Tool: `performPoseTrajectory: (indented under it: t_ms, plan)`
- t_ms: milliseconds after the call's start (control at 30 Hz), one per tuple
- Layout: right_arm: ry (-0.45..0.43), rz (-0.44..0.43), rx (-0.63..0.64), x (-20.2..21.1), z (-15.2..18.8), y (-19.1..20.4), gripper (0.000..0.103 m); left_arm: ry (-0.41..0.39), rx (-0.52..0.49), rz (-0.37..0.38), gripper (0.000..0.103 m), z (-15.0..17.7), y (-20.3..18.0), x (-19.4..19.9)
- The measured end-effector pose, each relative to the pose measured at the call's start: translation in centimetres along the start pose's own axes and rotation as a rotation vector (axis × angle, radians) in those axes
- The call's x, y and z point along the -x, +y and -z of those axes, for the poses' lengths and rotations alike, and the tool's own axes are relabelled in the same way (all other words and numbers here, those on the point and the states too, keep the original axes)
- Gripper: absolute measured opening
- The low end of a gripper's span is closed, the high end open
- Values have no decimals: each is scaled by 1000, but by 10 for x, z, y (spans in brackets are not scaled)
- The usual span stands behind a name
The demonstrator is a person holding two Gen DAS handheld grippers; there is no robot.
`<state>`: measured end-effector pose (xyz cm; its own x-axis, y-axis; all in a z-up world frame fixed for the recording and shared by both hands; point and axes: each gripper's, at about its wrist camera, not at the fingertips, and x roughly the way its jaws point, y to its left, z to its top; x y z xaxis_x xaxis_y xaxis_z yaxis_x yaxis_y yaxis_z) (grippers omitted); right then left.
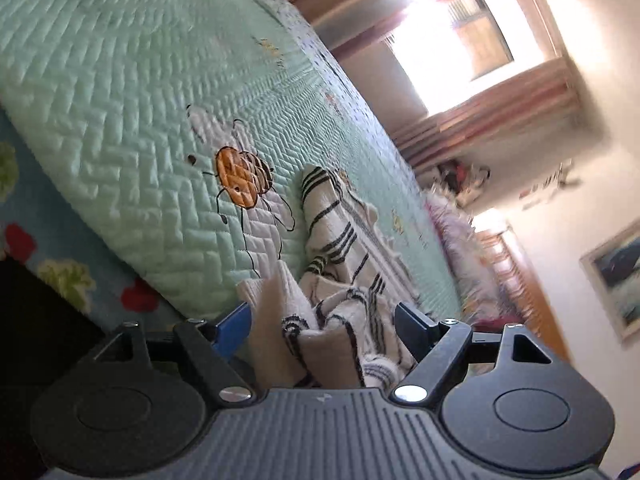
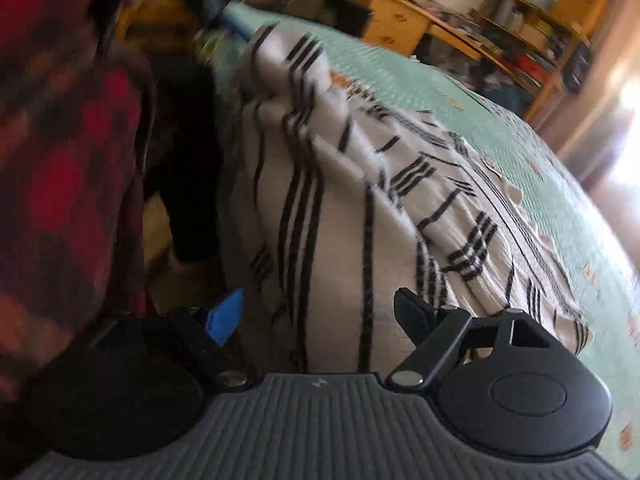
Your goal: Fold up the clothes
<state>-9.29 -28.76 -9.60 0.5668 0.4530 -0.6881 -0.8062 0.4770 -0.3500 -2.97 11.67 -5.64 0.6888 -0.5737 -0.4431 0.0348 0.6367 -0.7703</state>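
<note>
White knitted fabric with thin black stripes, a garment [image 1: 340, 256], lies rumpled on a pale green quilted bedspread [image 1: 120, 100] stitched with an orange bee motif [image 1: 240, 180]. In the left wrist view a bunched part of that garment rises between the fingers of the left gripper [image 1: 326, 320]; its jaws stand wide apart, and whether the blue pad touches the cloth I cannot tell. In the right wrist view, which is blurred, the same striped garment spreads over the near edge of the bedspread, and the right gripper [image 2: 320, 312] is released, jaws spread with cloth lying between them but not pinched. A person's red and black checked sleeve [image 2: 60, 160] fills the left side. Yellow wooden shelves [image 2: 540, 20] crammed with small, unreadable items stand behind the bed.
</note>
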Motion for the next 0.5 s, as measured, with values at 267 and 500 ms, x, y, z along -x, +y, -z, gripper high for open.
performPoseTrajectory:
  t_ms: [267, 500]
  plan:
    - [-6, 32, 35, -26, 8, -13, 85, 126, -246, 39, 92, 21, -48, -41]
    - [-98, -101, -301, -5, -4, -87, 15, 242, -287, 23, 91, 11, -66, -75]
